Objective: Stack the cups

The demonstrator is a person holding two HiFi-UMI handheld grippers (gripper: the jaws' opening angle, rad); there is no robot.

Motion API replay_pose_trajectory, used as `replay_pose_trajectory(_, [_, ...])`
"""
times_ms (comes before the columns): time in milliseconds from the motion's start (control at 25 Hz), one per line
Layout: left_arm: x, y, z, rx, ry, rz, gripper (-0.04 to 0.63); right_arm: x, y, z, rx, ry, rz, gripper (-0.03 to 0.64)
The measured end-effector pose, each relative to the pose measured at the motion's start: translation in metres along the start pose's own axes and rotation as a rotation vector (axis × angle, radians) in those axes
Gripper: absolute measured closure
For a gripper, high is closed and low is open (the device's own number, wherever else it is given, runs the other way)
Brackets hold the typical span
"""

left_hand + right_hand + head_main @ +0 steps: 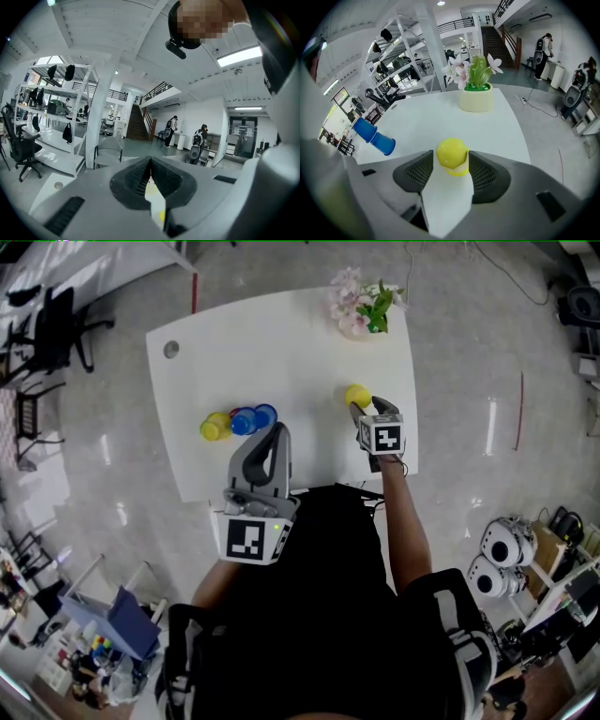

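Right now the right gripper (359,411) has its jaws clamped on a yellow cup (452,153) at the worktop's (281,343) right side. Left gripper (150,168): jaws pinched together, empty. Blue cups (253,418) and a second yellow (214,427) lie clustered well apart, so most stacking looks undone.

We see a white desk (272,343) with a potted pink flower (359,307) near its far right corner. Black office chairs (52,329) stand off to its left, and a staircase (138,123) rises beyond metal shelving (56,112).
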State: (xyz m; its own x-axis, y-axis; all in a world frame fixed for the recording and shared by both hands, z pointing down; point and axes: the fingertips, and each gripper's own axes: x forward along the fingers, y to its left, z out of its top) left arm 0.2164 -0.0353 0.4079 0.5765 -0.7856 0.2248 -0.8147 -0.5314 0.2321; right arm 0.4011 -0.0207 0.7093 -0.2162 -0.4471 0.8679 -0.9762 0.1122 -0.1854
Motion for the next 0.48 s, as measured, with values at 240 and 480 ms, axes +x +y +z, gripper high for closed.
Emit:
replay_pose_trajectory(240, [-0.0027, 0.0016, 0.0012, 0.003, 0.001, 0.017, 0.574, 0.0029, 0.0000, -0.0025, -0.004, 0.026, 0.002, 0.385])
replay_pose_trajectory(480, [-0.0091, 0.0048, 0.0023, 0.005, -0.005, 0.025, 0.574, 0.0031, 0.0010, -0.0027, -0.003, 0.030, 0.005, 0.388])
